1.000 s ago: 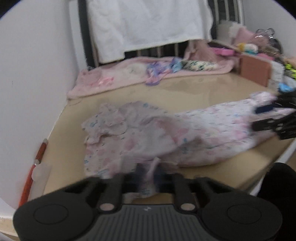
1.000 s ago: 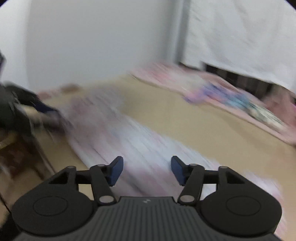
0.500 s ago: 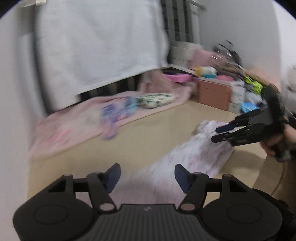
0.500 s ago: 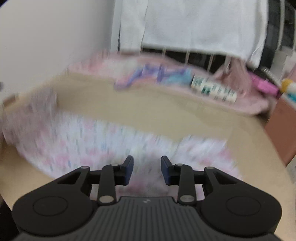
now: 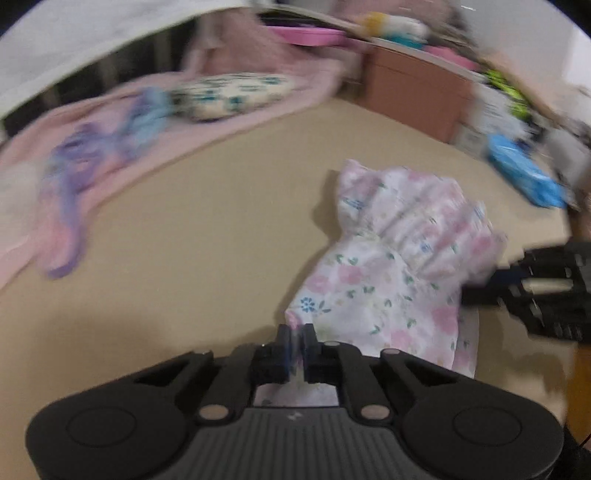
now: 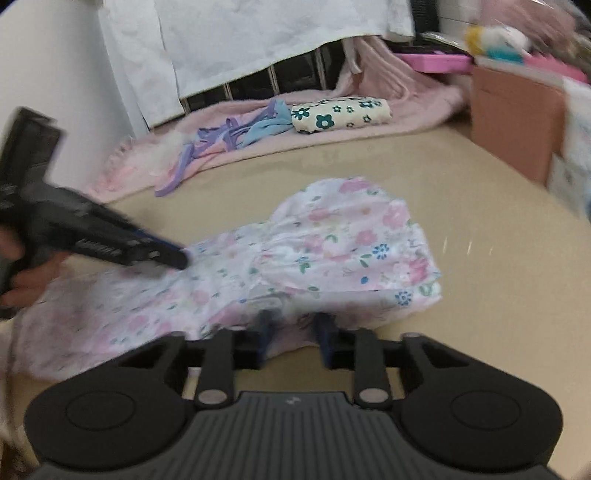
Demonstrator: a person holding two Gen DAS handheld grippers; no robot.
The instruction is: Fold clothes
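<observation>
A: Where is the dress?

B: It lies on the tan table, partly bunched up. It is white with pink and blue flowers.

A: What is the left claw doing?

B: Its two fingers are pinched tight together on an edge of the dress. You can see a bit of cloth between them.

A: And the right claw?

B: Its blue fingertips stand apart, with the near edge of the dress between them. I cannot tell if they squeeze the cloth or only touch it.

A: What else is there?

B: At the back of the table lies a pink blanket. On it sit a folded flowery cloth and some purple and blue straps. A brown box stands at the right, and a white sheet hangs behind.
</observation>
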